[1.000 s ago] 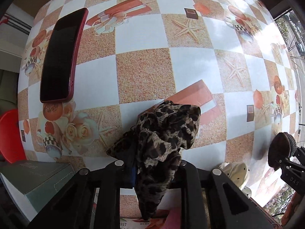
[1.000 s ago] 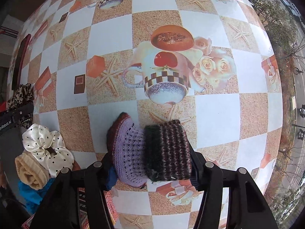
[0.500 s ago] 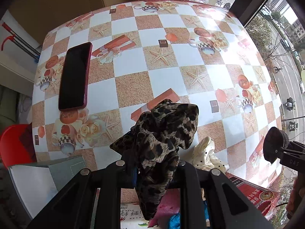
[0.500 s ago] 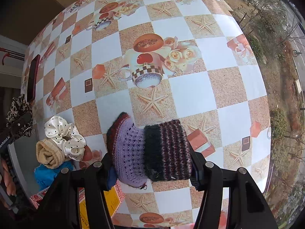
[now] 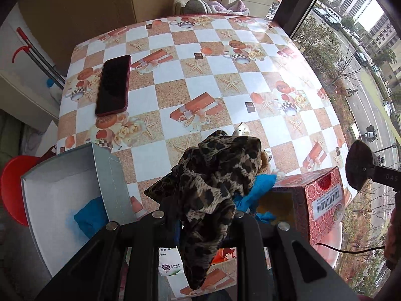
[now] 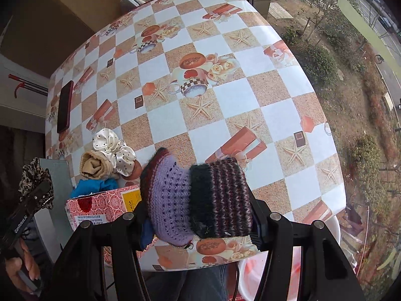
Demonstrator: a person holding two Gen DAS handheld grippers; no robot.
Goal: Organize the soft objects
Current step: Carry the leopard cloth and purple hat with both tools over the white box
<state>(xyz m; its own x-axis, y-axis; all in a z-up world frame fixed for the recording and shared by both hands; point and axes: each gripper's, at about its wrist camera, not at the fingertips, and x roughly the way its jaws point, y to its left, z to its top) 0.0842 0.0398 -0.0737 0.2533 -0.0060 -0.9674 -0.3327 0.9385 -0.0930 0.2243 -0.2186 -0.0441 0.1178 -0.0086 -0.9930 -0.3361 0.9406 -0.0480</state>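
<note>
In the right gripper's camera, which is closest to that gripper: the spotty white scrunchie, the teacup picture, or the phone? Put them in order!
From the right gripper:
1. Spotty white scrunchie, just up-left, on the table's near left side.
2. Teacup picture, mid-table, straight ahead.
3. Phone, far left edge.

Both wrist views look steeply down from well above the checkered table (image 5: 208,80), each framed at the bottom by its own gripper's fingers. The left view covers the table's left part, the right view its right; both share the phone (image 5: 114,85), red carton (image 6: 100,204) and polka-dot scrunchie (image 6: 112,148).
</note>
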